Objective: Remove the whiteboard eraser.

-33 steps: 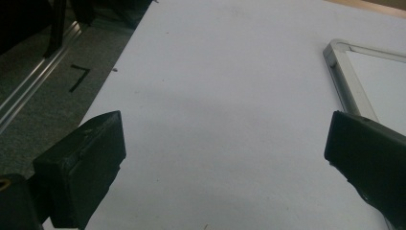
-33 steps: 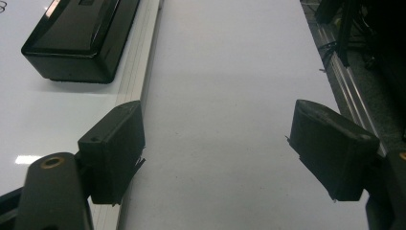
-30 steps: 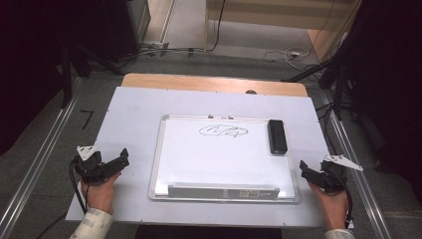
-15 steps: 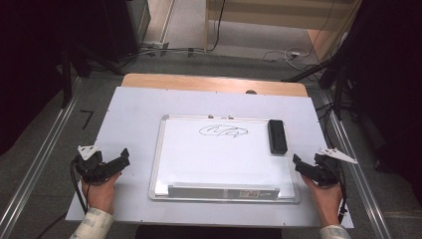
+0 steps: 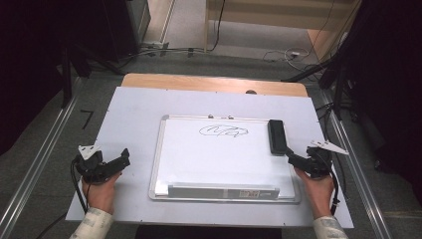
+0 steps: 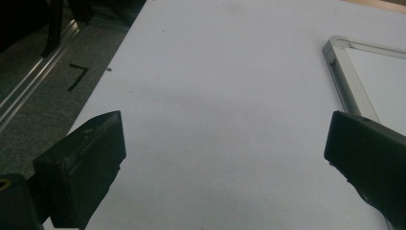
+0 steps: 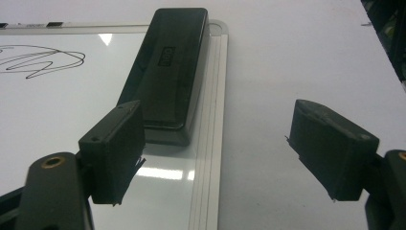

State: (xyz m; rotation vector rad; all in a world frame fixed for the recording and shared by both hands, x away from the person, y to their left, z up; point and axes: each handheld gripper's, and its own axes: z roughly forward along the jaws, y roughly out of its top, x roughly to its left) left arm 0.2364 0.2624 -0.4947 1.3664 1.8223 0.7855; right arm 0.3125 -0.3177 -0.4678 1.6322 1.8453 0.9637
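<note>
A whiteboard [image 5: 219, 154] with a silver frame lies flat on the white table top [image 5: 134, 109]. A black scribble [image 5: 224, 131] is drawn near its far edge. A black eraser [image 5: 277, 136] rests on the board's right side, along the frame [image 7: 210, 96]. My right gripper [image 5: 293, 158] is open just short of the eraser's [image 7: 167, 67] near end, one jaw over the board, the other over the table. My left gripper [image 5: 122, 158] is open over bare table left of the board's corner [image 6: 337, 45]. Nothing sits between either pair of jaws.
A grey tray strip [image 5: 221, 190] runs along the board's near edge. Metal rails [image 5: 40, 164] flank the table on both sides. A wooden edge [image 5: 214, 83] shows at the table's far side, with cables on the floor [image 5: 278, 52] beyond.
My right gripper has moved left and forward, closing in on the eraser's near end. The left gripper has stayed in place.
</note>
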